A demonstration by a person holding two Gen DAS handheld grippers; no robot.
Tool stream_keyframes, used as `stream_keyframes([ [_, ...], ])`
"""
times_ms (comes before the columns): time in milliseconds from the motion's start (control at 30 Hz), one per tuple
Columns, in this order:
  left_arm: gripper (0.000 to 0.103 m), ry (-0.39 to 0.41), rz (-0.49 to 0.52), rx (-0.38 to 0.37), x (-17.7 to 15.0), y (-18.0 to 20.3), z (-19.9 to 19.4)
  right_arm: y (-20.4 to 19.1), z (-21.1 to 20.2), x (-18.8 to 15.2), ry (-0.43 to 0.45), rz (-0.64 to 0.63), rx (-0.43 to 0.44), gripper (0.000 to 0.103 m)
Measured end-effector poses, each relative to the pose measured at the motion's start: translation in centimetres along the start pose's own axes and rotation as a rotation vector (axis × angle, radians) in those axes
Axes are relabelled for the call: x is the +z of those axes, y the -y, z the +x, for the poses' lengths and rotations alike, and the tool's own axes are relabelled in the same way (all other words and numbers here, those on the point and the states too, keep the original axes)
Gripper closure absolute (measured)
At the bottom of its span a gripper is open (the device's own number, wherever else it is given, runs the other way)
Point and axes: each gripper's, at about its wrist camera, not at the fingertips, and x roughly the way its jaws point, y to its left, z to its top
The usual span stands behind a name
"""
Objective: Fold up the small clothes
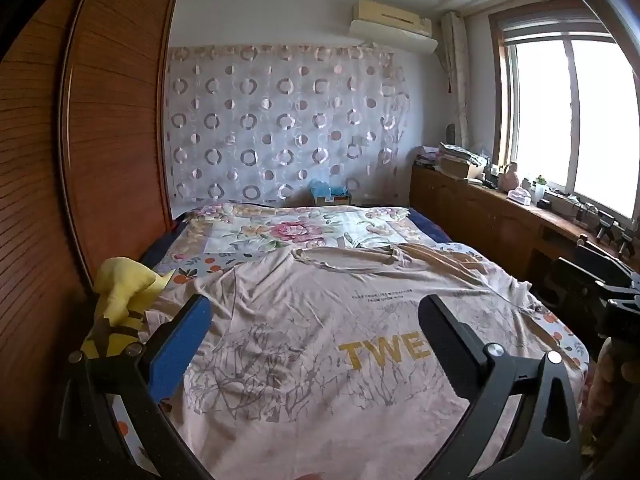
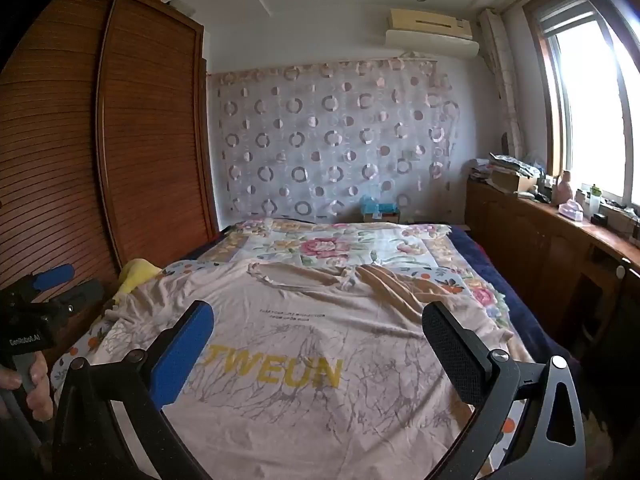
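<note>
Nothing of the fold appears done. The beige T-shirt (image 1: 320, 344) lies spread face up on the bed (image 1: 280, 228), neckline toward 12 o'clock and hem toward 6 o'clock, its yellow lettering showing. The cloth is wrinkled, with one sleeve bunched at about 2 o'clock in the right wrist view; no edge is turned over. The whole task seems to be left: sleeves in, sides over, then hem to collar. A yellow garment (image 1: 124, 292) sits at the bed's 9 o'clock edge, apparently waiting too.

The left claw (image 1: 316, 316) hangs over the shirt's lower half, tilted slightly downward toward the far wall, jaws spread wide and released, with nothing between them. The right claw (image 2: 318, 324) is posed alike beside it, over the lettering, also released and empty. In the right wrist view, a hand (image 2: 34, 380) grips the left claw's handle at 9 o'clock. Neither claw seems to touch the cloth.
</note>
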Motion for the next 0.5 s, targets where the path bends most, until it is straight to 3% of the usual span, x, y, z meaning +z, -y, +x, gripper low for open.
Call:
stream_keyframes([
  [500, 0.0, -0.001, 0.0, 0.002, -0.29, -0.2, 0.01, -0.18, 0.53, -0.07, -0.015, 0.008, 0.007, 0.0],
])
